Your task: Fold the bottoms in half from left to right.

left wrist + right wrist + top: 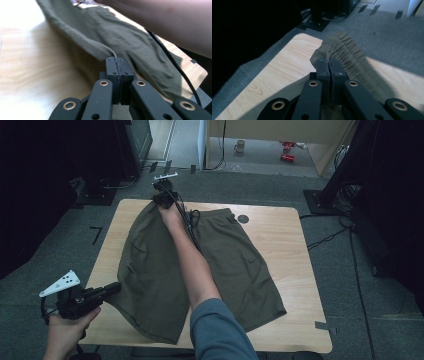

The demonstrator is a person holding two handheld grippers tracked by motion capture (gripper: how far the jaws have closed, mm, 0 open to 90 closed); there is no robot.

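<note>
The green shorts (200, 265) are spread on the desk (280, 240). In the left gripper (116, 60) view, a leg hem is seen pinched by its fingers. In the right gripper (329, 61) view, the gathered waistband is pinched.

No legible text (anywhere) here
</note>
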